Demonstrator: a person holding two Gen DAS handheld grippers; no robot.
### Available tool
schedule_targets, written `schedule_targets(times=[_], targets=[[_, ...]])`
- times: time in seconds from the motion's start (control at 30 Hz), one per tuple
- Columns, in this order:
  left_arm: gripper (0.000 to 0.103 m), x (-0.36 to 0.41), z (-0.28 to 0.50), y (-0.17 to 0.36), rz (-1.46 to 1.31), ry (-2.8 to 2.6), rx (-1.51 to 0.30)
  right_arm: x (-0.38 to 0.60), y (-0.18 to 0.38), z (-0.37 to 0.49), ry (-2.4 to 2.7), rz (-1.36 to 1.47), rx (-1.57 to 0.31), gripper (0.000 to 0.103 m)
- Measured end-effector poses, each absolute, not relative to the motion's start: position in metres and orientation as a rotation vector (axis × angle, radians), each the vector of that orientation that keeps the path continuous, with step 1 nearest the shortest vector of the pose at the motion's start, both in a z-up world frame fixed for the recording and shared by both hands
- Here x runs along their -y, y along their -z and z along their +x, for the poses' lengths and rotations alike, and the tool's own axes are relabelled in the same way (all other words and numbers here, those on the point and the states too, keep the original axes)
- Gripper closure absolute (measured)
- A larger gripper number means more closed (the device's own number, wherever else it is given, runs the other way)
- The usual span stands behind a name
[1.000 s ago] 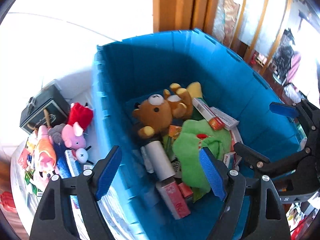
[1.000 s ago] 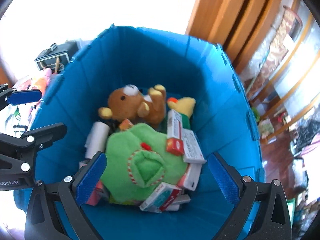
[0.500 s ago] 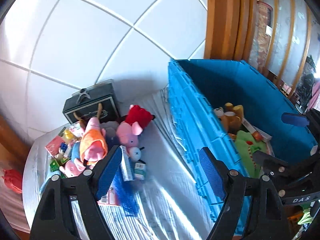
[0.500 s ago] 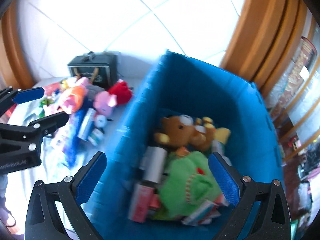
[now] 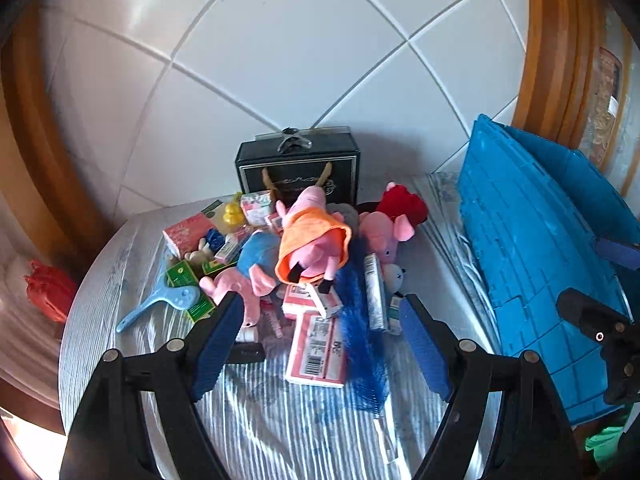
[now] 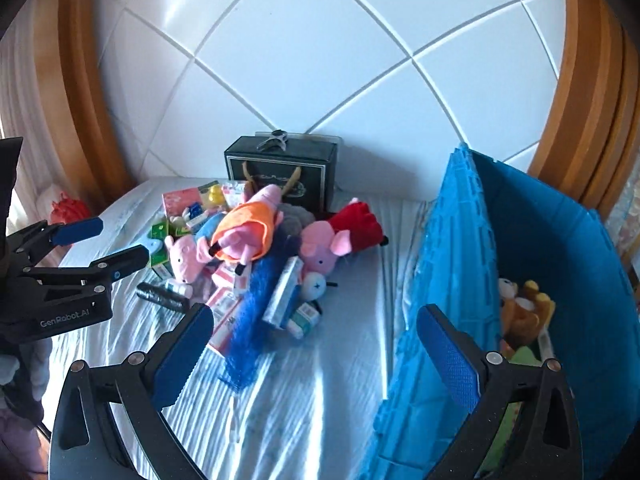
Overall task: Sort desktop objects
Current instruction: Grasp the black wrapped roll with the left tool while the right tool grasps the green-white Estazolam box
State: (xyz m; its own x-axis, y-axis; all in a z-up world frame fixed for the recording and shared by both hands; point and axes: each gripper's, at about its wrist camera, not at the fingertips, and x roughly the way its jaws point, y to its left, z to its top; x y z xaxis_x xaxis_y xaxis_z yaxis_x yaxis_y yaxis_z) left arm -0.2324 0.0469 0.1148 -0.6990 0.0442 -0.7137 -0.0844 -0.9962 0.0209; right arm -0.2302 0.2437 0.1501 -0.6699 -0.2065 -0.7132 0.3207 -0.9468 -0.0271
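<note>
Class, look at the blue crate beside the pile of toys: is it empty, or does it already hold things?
Not empty. Inside the blue crate the right wrist view shows a brown teddy bear and something green below it.

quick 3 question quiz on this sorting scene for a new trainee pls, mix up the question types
1. True or false: the left gripper is shut on a toy.
2. Multiple choice: what lies inside the blue crate?
A. a brown teddy bear
B. a red kettle
C. a glass bottle
3. Fill in the blank: the pig plush in the orange dress lies on top of the pile, in front of the black ____ by the tiled wall.

Key:
1. False. Its jaws stand wide apart with nothing between them, and so do those of the right gripper.
2. A
3. box
</note>
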Motion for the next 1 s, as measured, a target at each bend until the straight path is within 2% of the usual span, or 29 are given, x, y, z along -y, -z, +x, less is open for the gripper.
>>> schedule_targets(times=[0.17,0.43,0.6,0.9,1.0], targets=[[0.023,0.003,-0.233,-0.064,-1.259,-2.884,-0.044,-0.220,-0.105,-0.240,2.595,1.116,-0.148,0.000],[0.023,0.084,-0.261,0.036,-1.597,-2.841,0.234,-0.230,-0.020,-0.269,2.610,1.300,-0.054,0.000],[0.023,0.100,-0.284,0.080,-1.745,-2.787,0.311,-0.233,0.025,-0.290,2.556,1.432,-0.009,0.000],[0.024,0.121,-0.337,0.141,-2.002,-2.686,0.695,-0.236,0.071,-0.324,2.495,1.574,0.022,0.000],[0.023,0.124,-0.349,0.159,-2.055,-2.664,0.745,-0.237,0.084,-0.336,2.487,1.609,0.024,0.000]])
